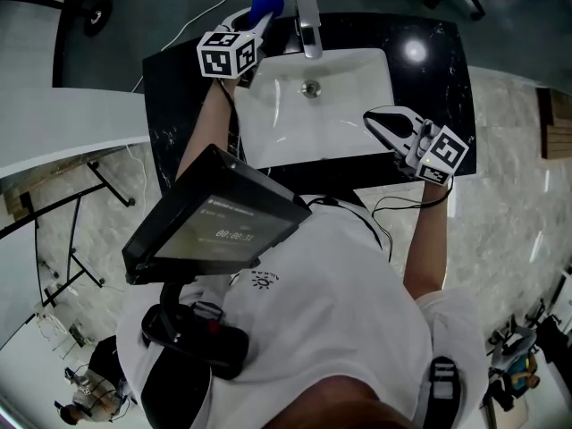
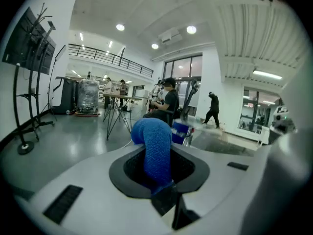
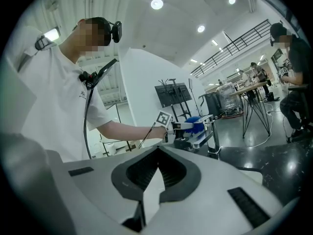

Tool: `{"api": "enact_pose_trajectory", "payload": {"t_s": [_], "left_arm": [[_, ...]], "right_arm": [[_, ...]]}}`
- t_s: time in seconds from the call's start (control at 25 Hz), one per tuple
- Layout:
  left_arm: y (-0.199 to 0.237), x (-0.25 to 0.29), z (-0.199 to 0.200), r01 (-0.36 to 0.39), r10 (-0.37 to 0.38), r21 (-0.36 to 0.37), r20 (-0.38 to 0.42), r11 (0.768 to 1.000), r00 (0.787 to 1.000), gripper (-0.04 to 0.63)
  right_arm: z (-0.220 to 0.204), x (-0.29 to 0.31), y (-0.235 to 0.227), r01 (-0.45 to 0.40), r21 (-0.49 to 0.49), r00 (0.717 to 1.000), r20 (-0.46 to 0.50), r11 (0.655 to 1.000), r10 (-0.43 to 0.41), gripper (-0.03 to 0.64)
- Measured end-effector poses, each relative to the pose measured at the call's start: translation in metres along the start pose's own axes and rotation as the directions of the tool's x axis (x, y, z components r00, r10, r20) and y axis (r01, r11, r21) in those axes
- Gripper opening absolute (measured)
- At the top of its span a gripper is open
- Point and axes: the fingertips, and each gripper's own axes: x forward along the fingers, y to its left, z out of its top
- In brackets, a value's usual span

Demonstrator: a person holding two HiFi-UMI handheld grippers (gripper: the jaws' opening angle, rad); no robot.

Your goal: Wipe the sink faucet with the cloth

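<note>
In the head view the chrome faucet [image 1: 307,21] stands at the back of the white sink [image 1: 268,123]. A rolled blue cloth [image 1: 266,0] sticks out of my left gripper [image 1: 259,18], which is shut on it just left of the faucet's top and raised above the counter. The left gripper view shows the cloth [image 2: 155,148] upright between the jaws. My right gripper [image 1: 386,125] hovers over the sink's right edge, shut and empty, its jaw tips meeting [image 3: 157,153]. The right gripper view looks across at the faucet [image 3: 213,133] and the cloth [image 3: 199,125].
The sink is set in a black stone countertop [image 1: 174,88], with its drain [image 1: 310,88] in the middle of the basin. A dark screen [image 1: 214,222] hangs at the person's chest. A white curved desk [image 1: 63,123] stands to the left. Other people stand far off in the hall.
</note>
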Motion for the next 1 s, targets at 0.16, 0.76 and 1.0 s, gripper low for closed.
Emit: {"api": "enact_pose_trajectory", "payload": {"t_s": [0.16,0.76,1.0], "left_arm": [[0.003,0.015,-0.059,-0.025,0.023,-0.016,-0.141,1.000,0.990,0.074],[-0.035,0.035,-0.042,0.098,-0.111,-0.109,-0.126,0.989,0.986,0.074],[-0.042,0.023,0.015,0.114,-0.114,-0.004,-0.049,0.993,0.992,0.074]], "right_arm": [[-0.004,-0.004,-0.001,0.017,0.009,1.000,-0.015,1.000,-0.017,0.003],[-0.010,-0.019,0.000,0.034,0.011,0.999,-0.006,0.999,-0.034,0.003],[-0.003,-0.009,0.003,-0.003,-0.009,1.000,0.015,1.000,0.003,0.003]]}}
